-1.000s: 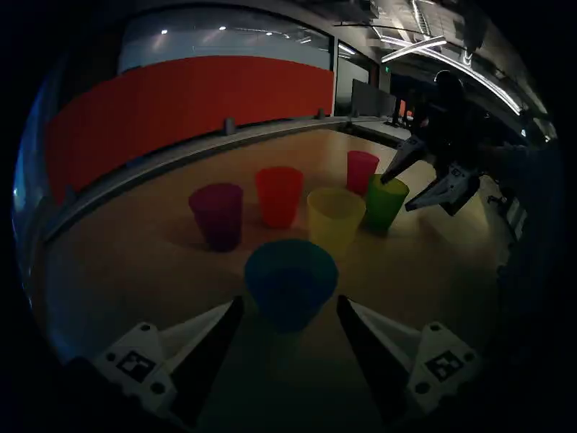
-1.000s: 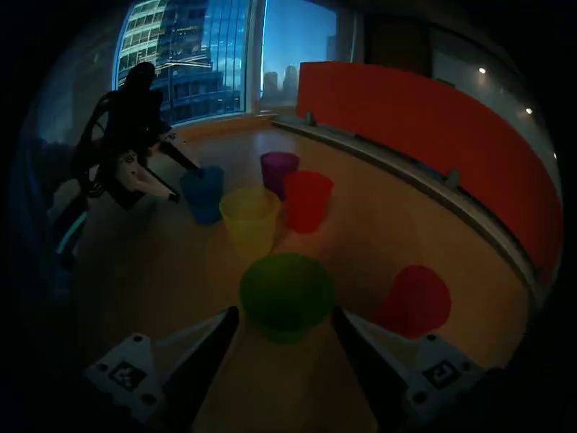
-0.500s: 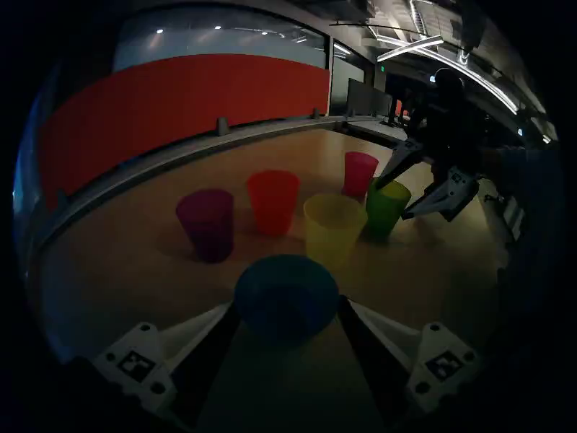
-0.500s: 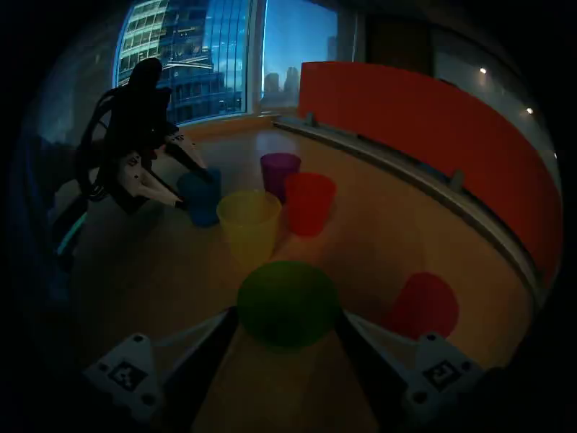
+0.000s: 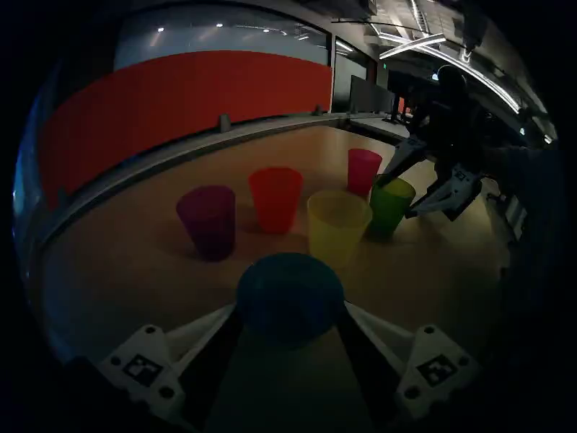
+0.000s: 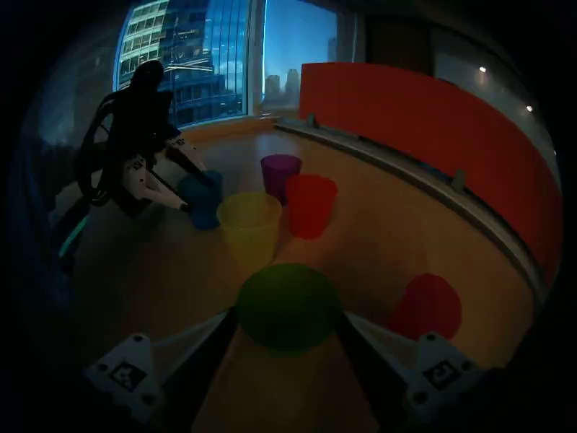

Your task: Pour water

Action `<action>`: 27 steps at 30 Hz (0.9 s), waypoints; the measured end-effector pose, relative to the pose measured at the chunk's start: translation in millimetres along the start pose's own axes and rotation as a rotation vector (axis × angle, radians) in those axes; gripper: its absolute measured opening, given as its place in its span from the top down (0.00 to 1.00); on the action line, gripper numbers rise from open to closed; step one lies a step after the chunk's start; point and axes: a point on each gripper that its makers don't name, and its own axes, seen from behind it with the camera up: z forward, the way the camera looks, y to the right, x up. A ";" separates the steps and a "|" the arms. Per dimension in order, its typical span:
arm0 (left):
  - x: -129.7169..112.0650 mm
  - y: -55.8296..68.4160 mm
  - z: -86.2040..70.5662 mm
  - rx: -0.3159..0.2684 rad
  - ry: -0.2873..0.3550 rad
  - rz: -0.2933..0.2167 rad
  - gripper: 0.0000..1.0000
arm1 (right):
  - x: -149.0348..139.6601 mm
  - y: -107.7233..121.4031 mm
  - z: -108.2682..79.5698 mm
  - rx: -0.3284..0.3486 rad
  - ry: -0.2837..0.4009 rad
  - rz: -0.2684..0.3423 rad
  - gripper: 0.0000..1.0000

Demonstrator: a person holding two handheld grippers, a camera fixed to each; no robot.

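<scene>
Six tapered, smooth-walled translucent plastic cups are listed on a wooden table [image 5: 130, 252] with a matt grain. The blue cup [image 5: 290, 289] stands between the fingers of the left gripper [image 5: 290, 309], which are closed narrowly against its two sides. The green cup [image 6: 288, 303] is likewise clasped at both sides by the right gripper [image 6: 288, 313]. Just beyond the left gripper's fingertips stands the yellow cup [image 5: 335, 220]. Further ahead are the orange-red cup [image 5: 275, 196] and the purple cup [image 5: 208, 220], and the pink cup [image 5: 363, 169] is furthest off. Square black-and-white coded tags [image 5: 141, 368] are borne on the pale finger bases. Lettering on the cups cannot be made out in the dim light, nor can their contents. A flat red partition [image 5: 180, 94] is noted behind the table.
</scene>
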 end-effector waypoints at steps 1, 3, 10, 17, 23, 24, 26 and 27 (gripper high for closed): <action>0.1 0.1 0.1 0.000 0.001 -0.001 0.14 | 0.1 0.1 0.4 -0.001 0.000 -0.002 0.00; 0.3 0.3 0.4 0.000 0.002 -0.004 0.14 | 0.3 0.3 1.3 -0.005 0.002 -0.007 0.01; 0.8 1.2 0.4 0.008 0.007 -0.005 0.14 | 2.3 0.5 1.6 -0.018 0.016 -0.022 0.09; 8.4 7.8 -2.5 0.004 0.034 -0.009 0.15 | 13.4 -2.6 -6.7 -0.023 0.051 -0.018 0.09; 27.5 10.6 -11.4 0.017 0.094 -0.019 0.15 | 27.8 -2.1 -16.9 -0.042 0.094 -0.015 0.09; 31.6 11.0 -13.6 0.019 0.107 -0.021 0.15 | 31.0 -2.5 -18.9 -0.045 0.104 -0.015 0.09; 39.4 11.3 -18.0 0.025 0.132 -0.026 0.15 | 37.5 -3.9 -22.7 -0.049 0.124 -0.013 0.09; 44.0 11.6 -20.5 0.029 0.147 -0.028 0.15 | 41.3 -4.5 -24.9 -0.052 0.136 -0.011 0.09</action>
